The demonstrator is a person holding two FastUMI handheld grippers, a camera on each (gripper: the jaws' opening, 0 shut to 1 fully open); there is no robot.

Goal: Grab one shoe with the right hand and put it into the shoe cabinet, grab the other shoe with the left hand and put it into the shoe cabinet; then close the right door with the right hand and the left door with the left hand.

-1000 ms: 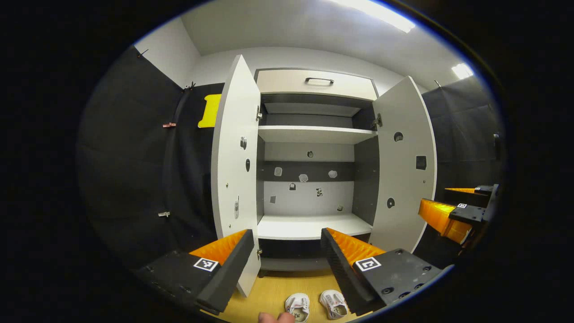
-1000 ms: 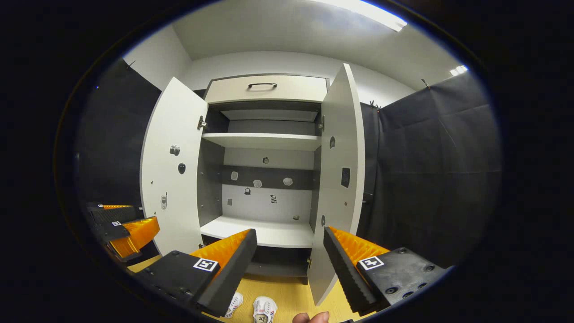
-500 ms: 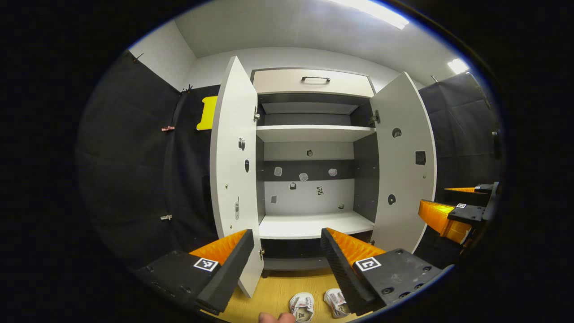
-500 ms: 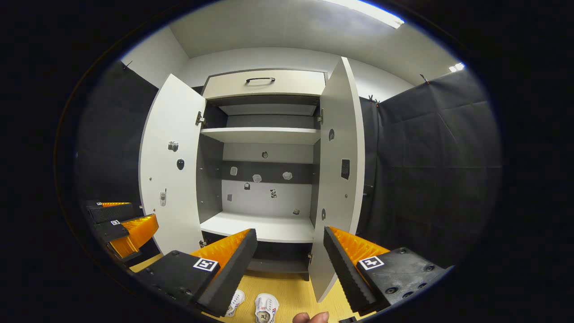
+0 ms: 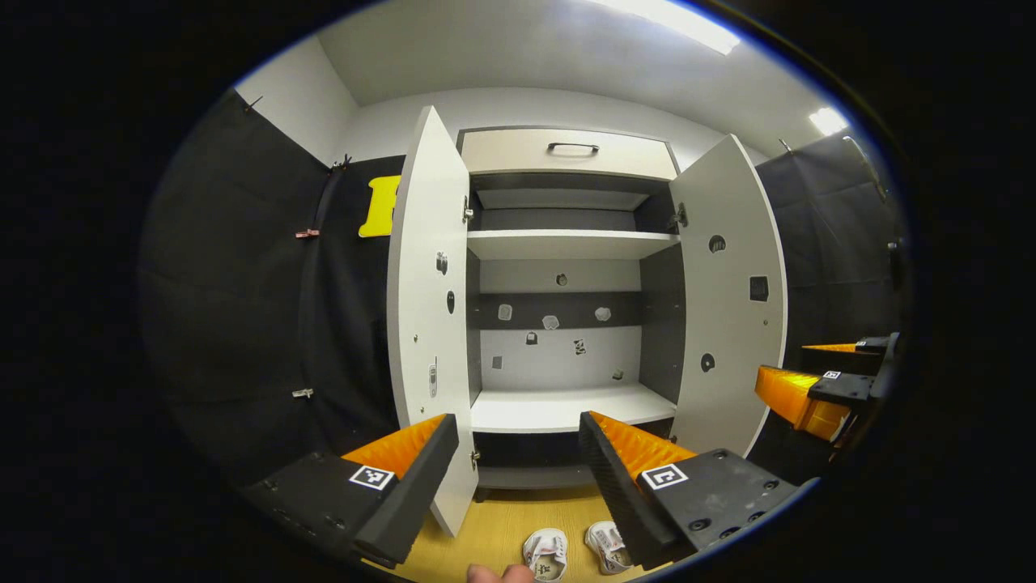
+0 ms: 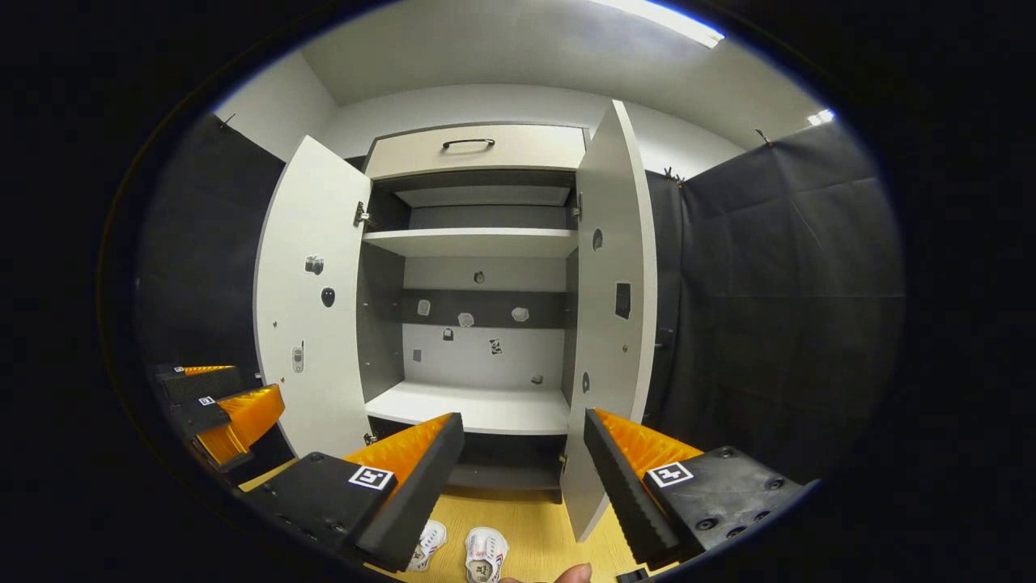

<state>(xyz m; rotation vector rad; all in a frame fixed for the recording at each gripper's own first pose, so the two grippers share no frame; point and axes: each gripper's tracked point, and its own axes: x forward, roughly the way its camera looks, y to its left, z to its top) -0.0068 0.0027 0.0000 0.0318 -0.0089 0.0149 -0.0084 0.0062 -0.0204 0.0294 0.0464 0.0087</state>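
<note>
Booth floor is pale wood, black cloth walls around. Left gripper [image 5: 518, 461] jaws wide, empty; right gripper [image 6: 522, 461] likewise. Both white shoes [image 5: 544, 555] [image 5: 607, 546] sit side by side on the floor below the grippers, before the shoe cabinet [image 5: 566, 150]. Left door [image 5: 429, 316] and right door [image 5: 732, 300] stand open. Versus 1.0 s ago: views shifted only slightly, shoes not moved.

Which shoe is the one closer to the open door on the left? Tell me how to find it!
Find the tall shoe cabinet with both doors swung open. On the wooden floor in front of it sit two small white shoes side by side. Yours is the left shoe, nearer the left door; the other shoe sits partly behind a finger of the left gripper.
</note>
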